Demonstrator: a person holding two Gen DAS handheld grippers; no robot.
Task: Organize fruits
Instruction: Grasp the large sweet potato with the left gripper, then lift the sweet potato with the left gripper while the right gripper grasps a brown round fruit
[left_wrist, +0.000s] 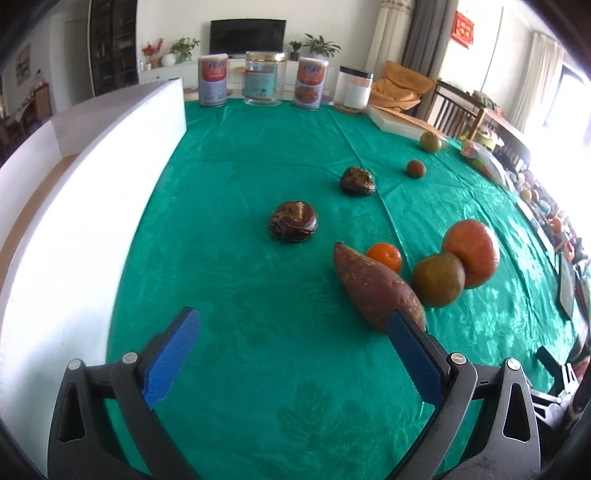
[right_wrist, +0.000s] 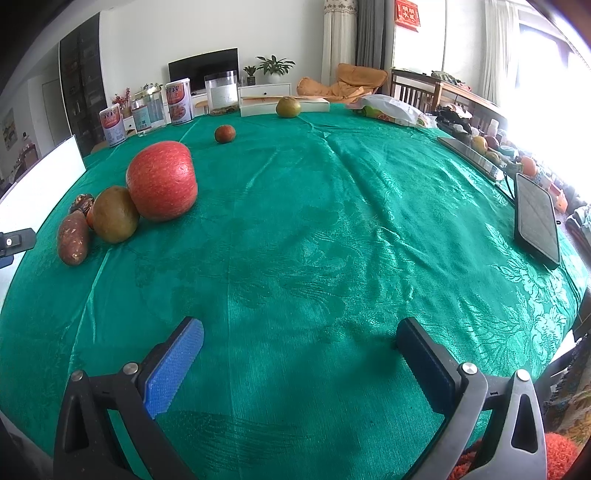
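On the green tablecloth a sweet potato lies beside a small orange, a green-brown citrus and a red apple. Two dark mushrooms sit further back, with a small reddish fruit and a green citrus beyond. My left gripper is open, its right finger next to the sweet potato's near end. In the right wrist view the apple, citrus and sweet potato cluster at the left. My right gripper is open over bare cloth.
Two tins and two clear jars line the far edge. A white foam board walls the left side. A phone lies at the right, a white box and a snack bag at the back.
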